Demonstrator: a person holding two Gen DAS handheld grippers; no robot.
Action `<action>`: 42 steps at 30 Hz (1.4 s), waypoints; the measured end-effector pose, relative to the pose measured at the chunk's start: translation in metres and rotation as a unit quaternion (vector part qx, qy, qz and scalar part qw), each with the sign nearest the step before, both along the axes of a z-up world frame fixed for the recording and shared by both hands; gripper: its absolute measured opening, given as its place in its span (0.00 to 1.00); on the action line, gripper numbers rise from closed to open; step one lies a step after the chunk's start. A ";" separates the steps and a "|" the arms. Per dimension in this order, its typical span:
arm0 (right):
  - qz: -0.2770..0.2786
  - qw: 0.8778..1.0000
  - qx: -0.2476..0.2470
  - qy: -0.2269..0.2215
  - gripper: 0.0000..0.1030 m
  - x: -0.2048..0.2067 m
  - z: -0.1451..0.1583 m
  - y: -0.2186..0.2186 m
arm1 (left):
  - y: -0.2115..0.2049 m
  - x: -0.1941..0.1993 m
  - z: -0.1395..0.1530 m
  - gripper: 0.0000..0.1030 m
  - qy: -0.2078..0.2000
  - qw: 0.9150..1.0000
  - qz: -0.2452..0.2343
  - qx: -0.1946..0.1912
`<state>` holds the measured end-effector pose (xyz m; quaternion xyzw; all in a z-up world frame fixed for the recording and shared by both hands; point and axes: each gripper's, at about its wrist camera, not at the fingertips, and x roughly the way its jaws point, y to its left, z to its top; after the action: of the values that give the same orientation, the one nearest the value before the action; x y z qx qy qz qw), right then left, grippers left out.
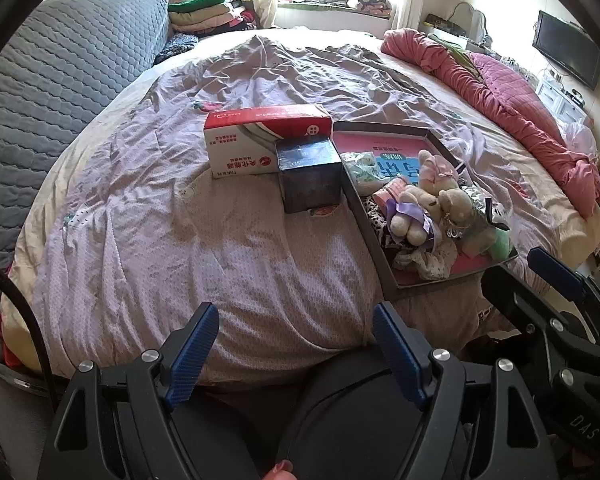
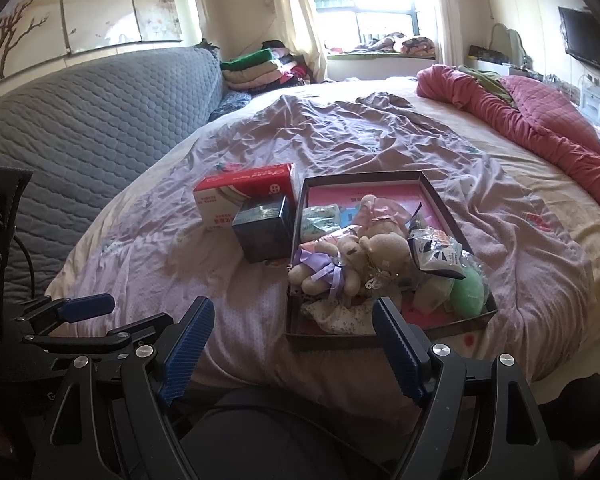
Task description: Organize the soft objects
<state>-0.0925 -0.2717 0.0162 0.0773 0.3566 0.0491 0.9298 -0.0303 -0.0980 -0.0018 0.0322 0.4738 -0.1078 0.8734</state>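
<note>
A shallow dark box lid with a pink floor (image 1: 380, 136) (image 2: 384, 196) lies on the bed and holds a heap of soft things: beige plush bears (image 1: 424, 200) (image 2: 380, 252) with a purple ribbon, a green plush (image 1: 496, 240) (image 2: 468, 292), small cloths and packets. My left gripper (image 1: 296, 320) hovers open over the near edge of the bed, left of the lid, nothing between its blue pads. My right gripper (image 2: 294, 316) is also open and empty, just short of the lid's near rim. Each gripper shows at the edge of the other's view.
A red-and-white carton (image 1: 260, 136) (image 2: 244, 196) and a small dark cube box (image 1: 310, 176) (image 2: 264, 228) stand left of the lid. A rolled pink quilt (image 1: 500, 96) (image 2: 540, 132) lies along the right. The grey quilted headboard (image 1: 60, 80) runs along the left; folded clothes (image 2: 260, 68) are stacked at the back.
</note>
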 end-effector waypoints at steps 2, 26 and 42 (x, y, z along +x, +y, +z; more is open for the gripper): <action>0.001 1.000 0.000 0.001 0.80 0.001 -0.001 0.000 | 0.000 0.000 0.000 0.76 0.000 1.000 0.000 0.001; 0.001 1.000 0.001 -0.001 0.80 0.001 -0.002 0.001 | 0.002 0.001 -0.001 0.76 0.001 1.000 0.005 0.003; -0.006 1.000 0.004 0.018 0.80 0.007 -0.021 -0.002 | 0.003 0.007 -0.024 0.76 0.018 1.000 0.008 0.005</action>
<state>-0.0853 -0.2734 -0.0050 0.0838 0.3727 0.0438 0.9231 -0.0228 -0.0950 -0.0254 0.0305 0.4898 -0.0992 0.8656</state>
